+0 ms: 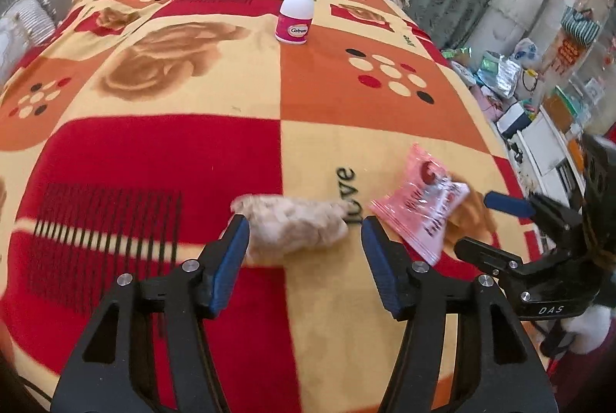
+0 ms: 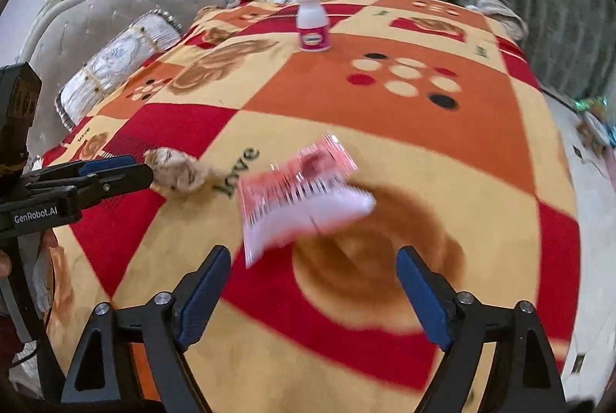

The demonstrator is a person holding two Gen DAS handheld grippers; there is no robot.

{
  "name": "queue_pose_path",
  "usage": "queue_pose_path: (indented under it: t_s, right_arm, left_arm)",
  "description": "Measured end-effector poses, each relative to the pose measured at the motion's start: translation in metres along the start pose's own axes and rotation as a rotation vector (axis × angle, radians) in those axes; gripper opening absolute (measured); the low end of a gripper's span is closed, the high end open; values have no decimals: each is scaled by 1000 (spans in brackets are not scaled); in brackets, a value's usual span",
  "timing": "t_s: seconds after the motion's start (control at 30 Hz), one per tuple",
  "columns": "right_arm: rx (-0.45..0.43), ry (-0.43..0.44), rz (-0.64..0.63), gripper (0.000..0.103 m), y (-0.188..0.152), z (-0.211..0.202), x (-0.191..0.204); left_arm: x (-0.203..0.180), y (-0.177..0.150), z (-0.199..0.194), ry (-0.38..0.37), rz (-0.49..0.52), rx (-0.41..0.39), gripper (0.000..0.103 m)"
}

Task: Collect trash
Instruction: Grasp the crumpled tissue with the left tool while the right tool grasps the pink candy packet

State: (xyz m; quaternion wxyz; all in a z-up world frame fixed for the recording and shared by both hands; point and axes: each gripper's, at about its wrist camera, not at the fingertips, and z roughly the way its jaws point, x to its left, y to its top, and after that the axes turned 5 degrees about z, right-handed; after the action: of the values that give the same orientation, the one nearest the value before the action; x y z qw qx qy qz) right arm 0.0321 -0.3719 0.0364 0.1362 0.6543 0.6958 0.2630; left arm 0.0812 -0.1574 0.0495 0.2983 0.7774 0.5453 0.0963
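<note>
Trash is uncollected: a crumpled paper wad and pink wrapper lie on the bed. My left tool and right tool gape, empty; the bottle stands far off.

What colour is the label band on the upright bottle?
Pink, on a white bottle with a white cap; clearest in the left wrist view.

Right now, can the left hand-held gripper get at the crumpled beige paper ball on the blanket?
Probably yes. The left hand-held gripper stands open with the crumpled beige paper ball lying between its fingers, and nothing lies in the way. The pink plastic wrapper lies apart, off to the right.
</note>
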Motion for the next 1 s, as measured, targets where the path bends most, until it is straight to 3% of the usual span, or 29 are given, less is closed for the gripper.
queue_pose_path:
  t_s: [0.1, 0.33, 0.4, 0.43, 0.47, 0.5, 0.53, 0.7, 1.0]
  right_arm:
    - [27, 0, -29, 89, 16, 21, 8]
    - [80, 6, 6, 90, 29, 60, 13]
    - [48, -17, -23, 89, 24, 62, 18]
    - [42, -22, -29, 83, 21, 61, 19]
    - [30, -31, -33, 76, 19, 59, 19]
    - [17, -31, -36, 54, 18, 55, 18]
    - [6, -14, -30, 39, 16, 50, 15]
    - [-4, 8, 8, 30, 2, 26, 6]
    - [-67, 46, 45, 29, -40, -33, -2]
  left_arm:
    - [3, 3, 21, -9, 14, 38, 59]
    - [1, 2, 33, 17, 54, 36, 59]
    - [-1, 2, 34, 20, 78, 40, 58]
    - [-1, 3, 34, 17, 87, 38, 57]
    - [-2, 3, 33, 12, 90, 32, 43]
    - [-1, 4, 33, 23, 93, 27, 32]
    - [-1, 4, 33, 26, 92, 28, 31]
    - [-10, -3, 17, -25, 83, 21, 26]
    - [-59, -32, -18, -61, 104, 3, 26]
